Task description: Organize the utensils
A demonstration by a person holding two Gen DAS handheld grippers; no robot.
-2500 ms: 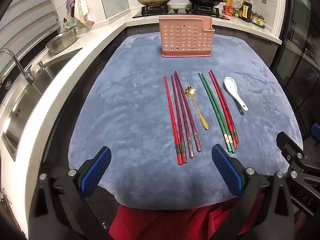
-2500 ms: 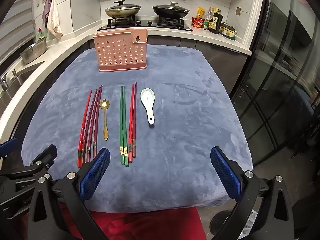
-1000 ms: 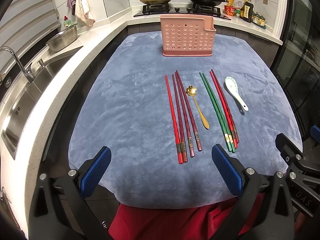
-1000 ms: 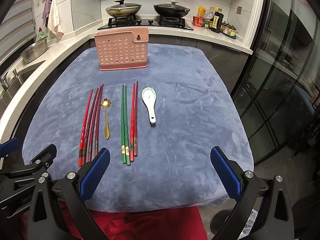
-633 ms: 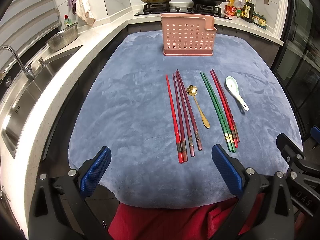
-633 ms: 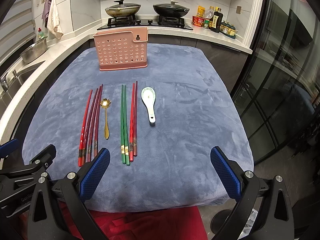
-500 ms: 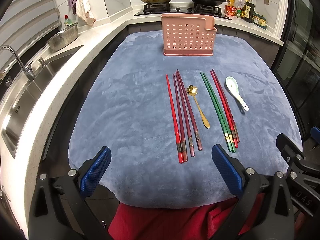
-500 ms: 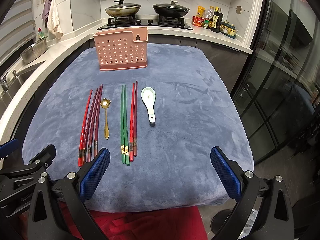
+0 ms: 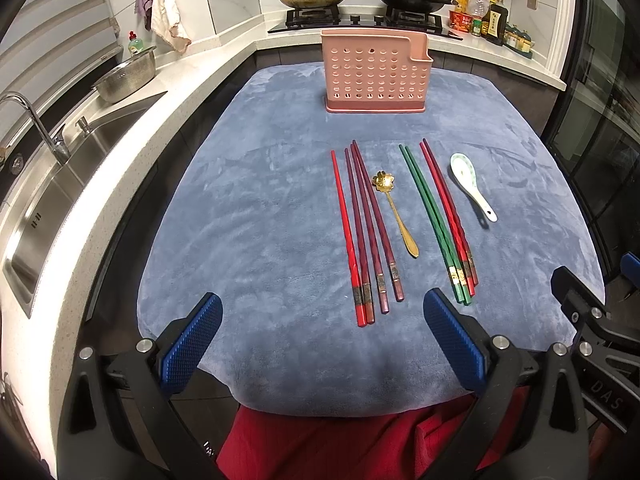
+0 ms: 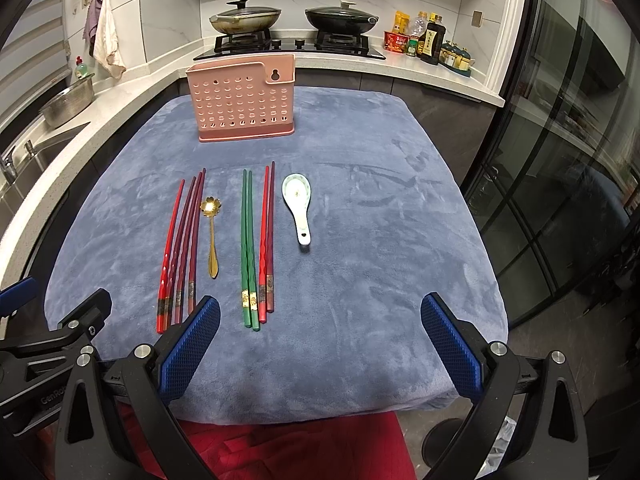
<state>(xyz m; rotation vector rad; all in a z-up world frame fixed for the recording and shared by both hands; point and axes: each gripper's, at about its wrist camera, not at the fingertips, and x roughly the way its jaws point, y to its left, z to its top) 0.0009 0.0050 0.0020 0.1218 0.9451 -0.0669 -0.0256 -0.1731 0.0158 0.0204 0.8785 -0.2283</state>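
Both grippers, left (image 9: 322, 346) and right (image 10: 320, 344), spread wide and apparently touch nothing, short of the chopsticks (image 10: 252, 248) before the rack (image 10: 243, 100).

Far ahead of the tongs, two lidded pans (image 10: 244, 19) sit on the stove (image 10: 288, 46); left, a sink (image 9: 60, 184) and colander (image 9: 126, 78).

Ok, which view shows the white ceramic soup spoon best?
The right wrist view: the white ceramic soup spoon lies near centre frame, bowl pattern and handle hole visible. The left wrist view shows the spoon too, but off to the right and angled.
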